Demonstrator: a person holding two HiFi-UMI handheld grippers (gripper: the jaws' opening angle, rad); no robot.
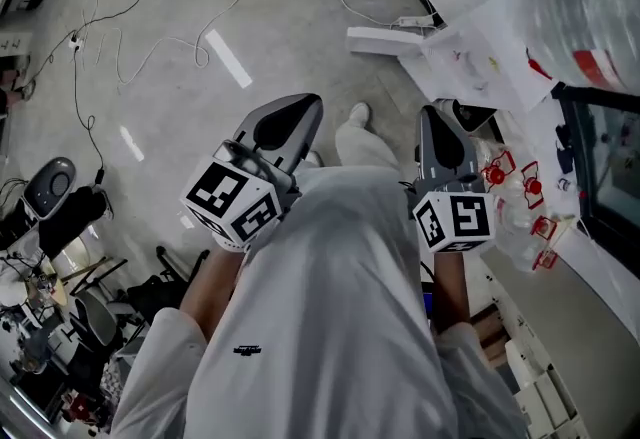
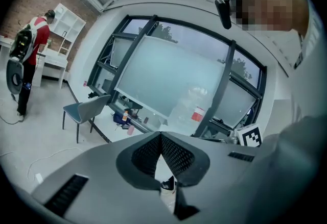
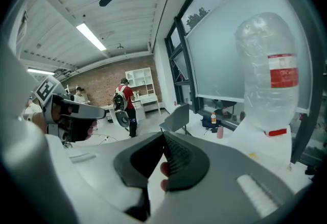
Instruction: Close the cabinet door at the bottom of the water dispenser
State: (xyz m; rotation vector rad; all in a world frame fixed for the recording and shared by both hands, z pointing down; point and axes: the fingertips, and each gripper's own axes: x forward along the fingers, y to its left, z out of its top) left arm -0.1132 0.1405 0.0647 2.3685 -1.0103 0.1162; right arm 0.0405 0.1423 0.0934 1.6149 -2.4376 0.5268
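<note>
The water dispenser (image 3: 263,149) stands at the right, white, with red taps (image 1: 495,173) on its front and a clear jug (image 3: 268,59) upright on top, red-labelled. Its cabinet door cannot be made out.

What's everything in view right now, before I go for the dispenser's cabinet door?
water jug: one, clear with red label, atop the dispenser
dispenser: one, white, at right
taps: at least two, red, dispenser front
chair: one, grey, by the window
bottles: two, orange and pink, below the window
bystander: one, red top, far end
cables: several, white and black, on the floor
left gripper: one, grey, shut, empty
right gripper: one, grey, shut, empty
</note>
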